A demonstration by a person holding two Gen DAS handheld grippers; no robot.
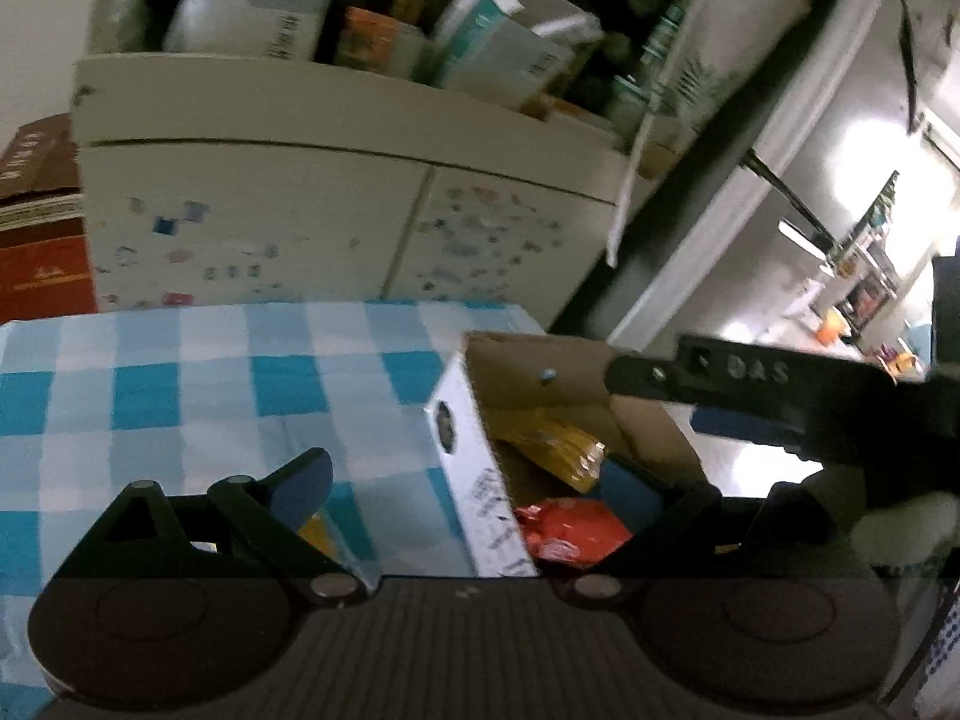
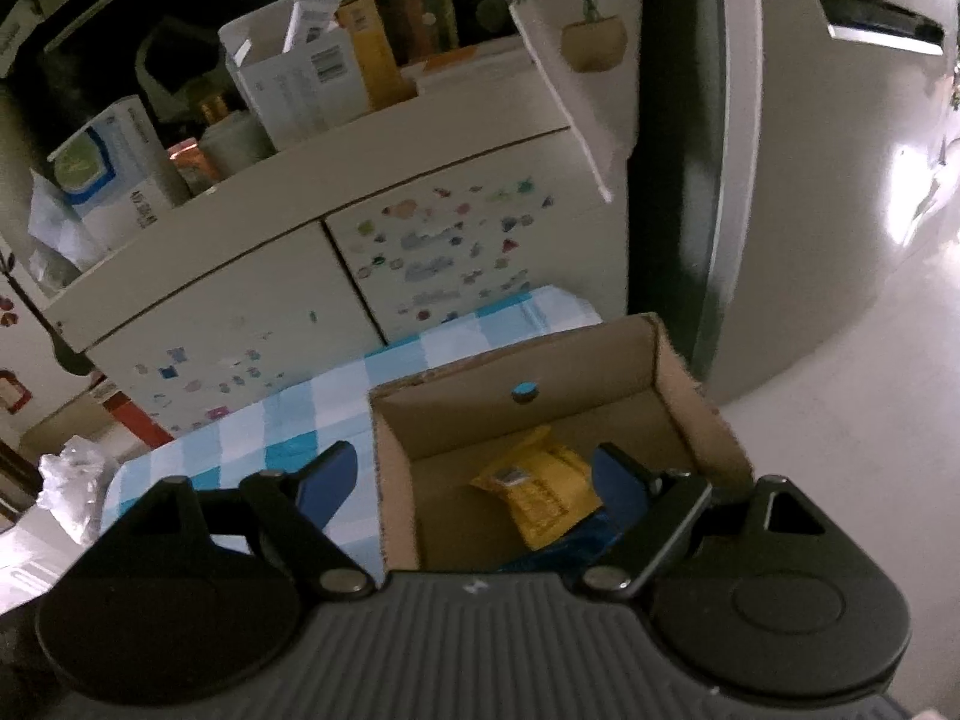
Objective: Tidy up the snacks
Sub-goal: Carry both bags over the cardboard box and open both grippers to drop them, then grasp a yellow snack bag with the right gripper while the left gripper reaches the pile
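The left gripper stands wide open with nothing pressed between its blue pads; its left finger hangs over the checked cloth and its right finger sits low inside the cardboard box, so the box's white side wall passes between the two. The right gripper is likewise spread and holds nothing, one finger outside the box's left wall and the other inside, just beside the yellow snack packet. In the left wrist view that packet lies on the box floor with a red packet nearer the camera, the latter partly cut off by the gripper body. A strip of blue wrapper shows under the yellow packet, too hidden to identify. A small yellow patch shows behind the left gripper's left finger on the cloth; what it is cannot be told. The box sits at the right edge of the worktop, which is covered in blue and white checks. Both grippers point steeply downward at the box. The right gripper's black finger arm reaches across the upper right of the left wrist view, blurred. Behind the worktop stands a cream cabinet with small stickers on its doors and blurred boxes on its shelf.
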